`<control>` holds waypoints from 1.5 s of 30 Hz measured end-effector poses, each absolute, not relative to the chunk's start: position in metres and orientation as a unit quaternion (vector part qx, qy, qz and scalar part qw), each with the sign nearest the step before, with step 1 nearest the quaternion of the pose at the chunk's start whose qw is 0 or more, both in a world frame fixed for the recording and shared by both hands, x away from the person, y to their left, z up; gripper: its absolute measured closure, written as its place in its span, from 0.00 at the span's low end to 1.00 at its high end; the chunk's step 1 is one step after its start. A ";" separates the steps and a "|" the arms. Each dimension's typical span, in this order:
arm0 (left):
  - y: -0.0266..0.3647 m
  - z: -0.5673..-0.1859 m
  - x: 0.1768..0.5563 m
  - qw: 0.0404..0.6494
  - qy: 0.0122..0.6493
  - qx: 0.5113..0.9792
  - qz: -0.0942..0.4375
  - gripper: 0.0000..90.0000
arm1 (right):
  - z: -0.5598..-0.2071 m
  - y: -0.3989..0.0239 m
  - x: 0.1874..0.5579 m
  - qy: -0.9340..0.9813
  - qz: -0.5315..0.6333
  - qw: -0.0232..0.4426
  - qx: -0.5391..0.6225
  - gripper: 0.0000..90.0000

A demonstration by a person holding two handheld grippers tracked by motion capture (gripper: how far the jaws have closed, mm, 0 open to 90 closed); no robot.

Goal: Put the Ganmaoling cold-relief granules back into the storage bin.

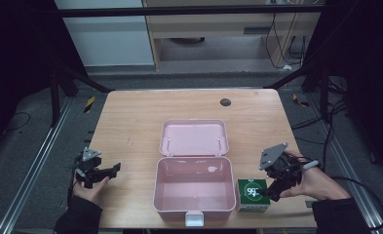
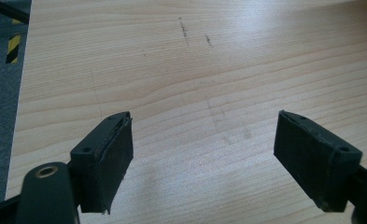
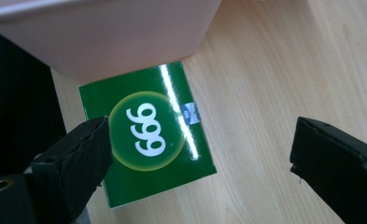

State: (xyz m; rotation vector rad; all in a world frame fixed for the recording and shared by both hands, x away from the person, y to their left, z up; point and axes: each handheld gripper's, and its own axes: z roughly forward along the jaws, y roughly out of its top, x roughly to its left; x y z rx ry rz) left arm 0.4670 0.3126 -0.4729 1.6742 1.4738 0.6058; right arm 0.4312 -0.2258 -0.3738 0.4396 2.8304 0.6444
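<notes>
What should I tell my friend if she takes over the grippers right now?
Left gripper: fingers wide open, holding nothing, over bare wooden table to the left of the box.
Right gripper: fingers open, hovering just above the small green carton with the white "999" circle, not gripping it.
The green carton sits on the table right beside the open pink plastic box, on its right; the lid lies back flat and nothing shows inside the box.
Done: box opened, right gripper lined up.
Left, probably: close on the carton, lift it and put it in the box.

Dim surroundings, sharp frames — glare on green box [image 3: 148, 135]
</notes>
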 end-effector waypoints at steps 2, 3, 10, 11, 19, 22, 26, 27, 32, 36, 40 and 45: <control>0.313 -0.473 0.467 0.404 0.583 0.662 0.240 0.21 | -0.377 -0.223 0.430 0.962 0.211 0.097 0.145 0.07; 0.313 -0.473 0.467 0.404 0.583 0.662 0.240 0.21 | -0.378 -0.222 0.430 0.963 0.208 0.095 0.144 0.06; 0.312 -0.473 0.467 0.404 0.583 0.664 0.239 0.21 | -0.388 -0.219 0.429 0.966 0.197 0.086 0.142 0.05; 0.312 -0.473 0.467 0.403 0.583 0.664 0.239 0.21 | -0.389 -0.219 0.428 0.967 0.197 0.084 0.138 0.05; 0.312 -0.473 0.467 0.403 0.582 0.664 0.240 0.21 | -0.399 -0.215 0.426 0.971 0.191 0.073 0.126 0.03; 0.312 -0.473 0.467 0.403 0.582 0.664 0.239 0.21 | -0.406 -0.212 0.425 0.974 0.180 0.070 0.122 0.03; 0.312 -0.473 0.467 0.403 0.582 0.664 0.240 0.21 | -0.411 -0.210 0.424 0.976 0.172 0.067 0.118 0.03; 0.312 -0.473 0.467 0.403 0.582 0.665 0.240 0.21 | -0.412 -0.209 0.423 0.976 0.171 0.068 0.118 0.03; 0.312 -0.473 0.467 0.404 0.582 0.664 0.240 0.21 | -0.417 -0.204 0.425 0.978 0.164 0.064 0.111 0.03; 0.312 -0.473 0.467 0.403 0.582 0.665 0.240 0.21 | -0.420 -0.201 0.425 0.980 0.157 0.063 0.108 0.03; 0.312 -0.473 0.467 0.403 0.581 0.665 0.240 0.21 | -0.423 -0.198 0.426 0.981 0.153 0.061 0.101 0.03; 0.312 -0.473 0.467 0.404 0.581 0.665 0.240 0.21 | -0.430 -0.195 0.427 0.983 0.148 0.051 0.098 0.04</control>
